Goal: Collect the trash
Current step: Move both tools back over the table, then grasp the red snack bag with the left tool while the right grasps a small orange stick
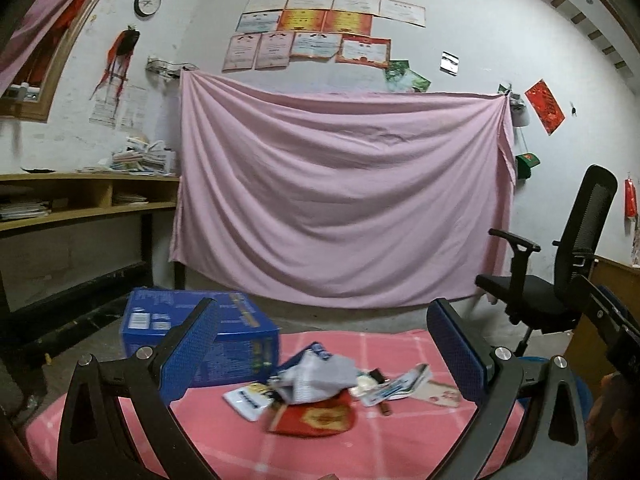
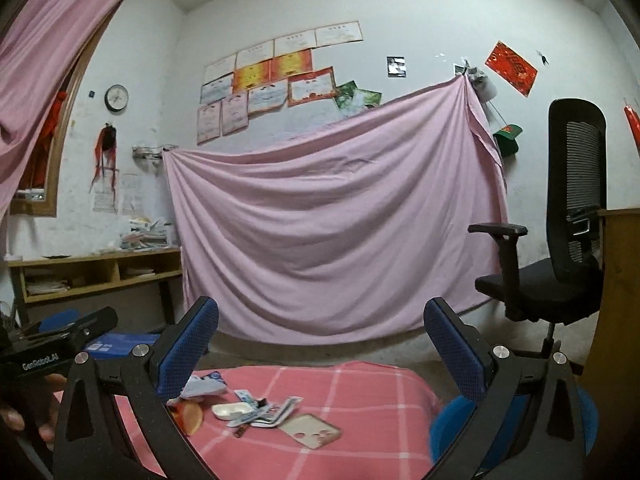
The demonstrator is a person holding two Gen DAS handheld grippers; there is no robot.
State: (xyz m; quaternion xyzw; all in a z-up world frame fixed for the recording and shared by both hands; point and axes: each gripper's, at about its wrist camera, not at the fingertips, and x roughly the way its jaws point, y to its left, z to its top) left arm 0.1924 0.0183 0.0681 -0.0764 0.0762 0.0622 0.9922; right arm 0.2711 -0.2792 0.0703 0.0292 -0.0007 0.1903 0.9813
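Trash (image 1: 320, 388) lies beyond both open, empty tools.

Black forked left gripper (image 1: 322, 344), blue textured pads, silver screws, matching right gripper (image 2: 320, 344)

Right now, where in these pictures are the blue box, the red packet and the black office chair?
blue box (image 1: 244, 346): left wrist view, on its front side wall.
red packet (image 1: 316, 418): left wrist view, middle of its red face with the gold mark.
black office chair (image 2: 576, 168): right wrist view, on the mesh backrest.
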